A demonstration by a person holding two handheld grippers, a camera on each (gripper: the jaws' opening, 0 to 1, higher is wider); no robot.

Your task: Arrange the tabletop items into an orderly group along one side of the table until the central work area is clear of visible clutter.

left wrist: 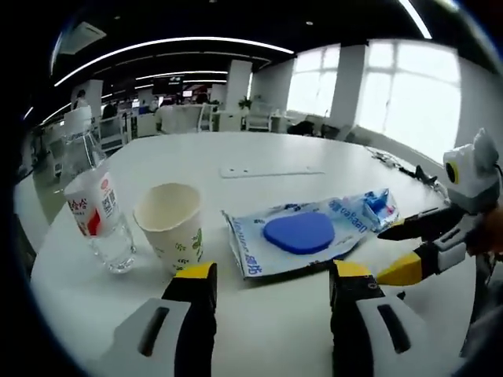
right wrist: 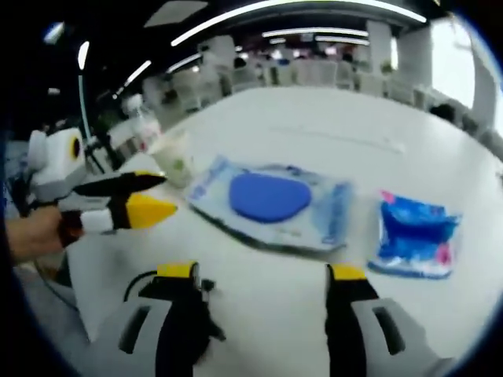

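On the white table [left wrist: 259,153] lie a wet-wipes pack with a blue oval lid [left wrist: 299,233] [right wrist: 269,198] and, beside it, a small blue tissue packet [left wrist: 376,206] [right wrist: 415,233]. A paper cup [left wrist: 171,225] [right wrist: 176,157] stands upright next to a clear water bottle [left wrist: 93,196] [right wrist: 137,118] with a red and white label. My left gripper [left wrist: 271,279] is open, a short way in front of the wipes pack, and shows from the side [right wrist: 149,196]. My right gripper [right wrist: 263,275] is open, nothing between its fingers, and enters from the right [left wrist: 401,247] near the tissue packet.
A flat white strip [left wrist: 271,170] lies farther back on the table. Cables [left wrist: 397,165] trail along the table's right edge. Desks and chairs [left wrist: 189,118] fill the office behind, with bright windows at the right. A person's hand [right wrist: 31,232] holds the left gripper.
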